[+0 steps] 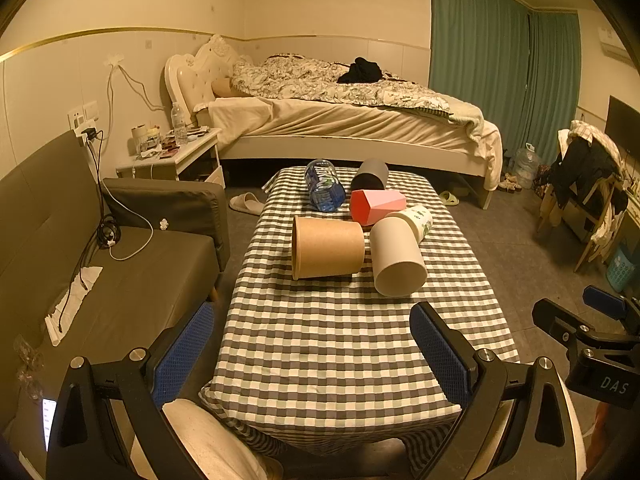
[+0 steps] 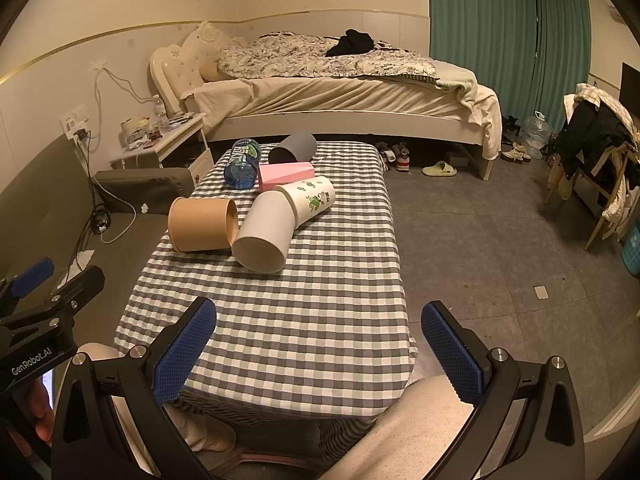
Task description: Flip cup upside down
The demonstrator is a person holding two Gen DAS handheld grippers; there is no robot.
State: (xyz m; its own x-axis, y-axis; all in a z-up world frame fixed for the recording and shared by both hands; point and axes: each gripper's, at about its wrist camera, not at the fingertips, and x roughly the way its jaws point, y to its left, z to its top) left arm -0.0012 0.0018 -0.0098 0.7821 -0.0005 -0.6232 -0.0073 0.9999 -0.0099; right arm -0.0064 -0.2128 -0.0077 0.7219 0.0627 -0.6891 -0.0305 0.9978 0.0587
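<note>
Several cups lie on their sides on a checkered table. A brown paper cup lies at the left. A plain white cup lies beside it, with a white cup with green print behind. Farther back lie a pink-red faceted cup, a grey cup and a blue water bottle. My left gripper is open and empty over the near table end. My right gripper is open and empty there too.
A dark sofa stands left of the table. A bed and nightstand are behind. A chair with clothes stands at the right. Open floor lies right of the table. My knees show below.
</note>
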